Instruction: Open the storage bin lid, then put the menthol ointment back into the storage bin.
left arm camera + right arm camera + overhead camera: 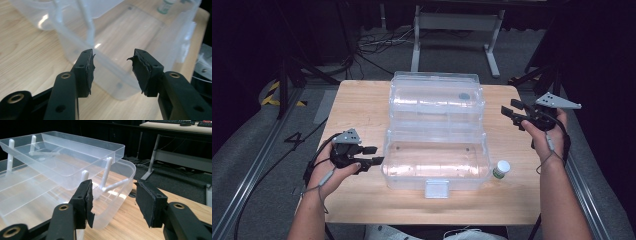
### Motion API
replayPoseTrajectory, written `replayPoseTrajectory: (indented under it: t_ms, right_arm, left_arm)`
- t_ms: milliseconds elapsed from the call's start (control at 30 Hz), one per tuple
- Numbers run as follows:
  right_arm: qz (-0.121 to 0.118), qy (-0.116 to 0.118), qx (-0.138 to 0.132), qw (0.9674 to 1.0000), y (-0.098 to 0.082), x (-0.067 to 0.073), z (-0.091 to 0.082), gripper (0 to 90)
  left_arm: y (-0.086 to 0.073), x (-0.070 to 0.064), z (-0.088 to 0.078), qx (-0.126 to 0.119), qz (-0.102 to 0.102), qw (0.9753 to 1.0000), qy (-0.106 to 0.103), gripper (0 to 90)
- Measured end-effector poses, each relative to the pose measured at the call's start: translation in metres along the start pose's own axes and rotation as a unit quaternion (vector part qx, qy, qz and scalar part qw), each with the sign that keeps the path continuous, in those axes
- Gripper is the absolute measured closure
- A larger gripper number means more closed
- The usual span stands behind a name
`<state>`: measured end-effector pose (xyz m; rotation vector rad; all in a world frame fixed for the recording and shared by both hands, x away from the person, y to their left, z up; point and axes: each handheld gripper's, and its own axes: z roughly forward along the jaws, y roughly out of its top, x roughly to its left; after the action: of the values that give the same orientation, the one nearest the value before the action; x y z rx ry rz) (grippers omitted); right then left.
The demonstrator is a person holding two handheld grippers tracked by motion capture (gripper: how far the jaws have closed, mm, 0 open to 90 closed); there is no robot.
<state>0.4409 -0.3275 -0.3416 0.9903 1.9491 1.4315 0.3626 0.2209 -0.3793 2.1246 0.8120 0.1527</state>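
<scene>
At the left edge of the wooden table (362,100), the person's left hand (329,172) holds the left gripper (373,155) level, its tips pointing at the left end wall of the clear plastic box (435,167). The jaws stand apart with nothing between them. In the left gripper view the worn black pads (89,72) frame the near left corner of the box and sit just short of its wall.

The box takes up the middle of the table, opened out. Its base lies toward the near edge, and a white latch tab (436,189) hangs from its front wall. Behind the base, the lid half (437,95) lies toward the far edge. In the right gripper view a shallow clear tray (67,157) stands raised above the box on thin white swing arms (108,173).

Just right of the base's near right corner, a small bottle with a white cap (501,169) stands upright on the table, close to the box.

At the right edge, the right hand (546,131) holds the right gripper (510,111) above the table, pointing at the right end of the lid half and clear of it. Its jaws also stand apart and hold nothing.
</scene>
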Motion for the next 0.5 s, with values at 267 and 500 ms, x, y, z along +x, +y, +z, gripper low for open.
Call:
replayPoseTrajectory:
  t_ms: [267,500]
  right_arm:
    - [-0.015,0.014,0.016,0.9997,-0.001,-0.004,-0.018,50.7]
    - [-0.012,0.020,0.029,0.9993,-0.001,-0.004,-0.030,49.6]
  left_arm:
    - [0.000,0.010,-0.003,-0.011,-0.005,0.9999,0.009,49.0]
    - [-0.001,0.021,-0.005,-0.016,-0.030,0.9985,0.042,43.3]
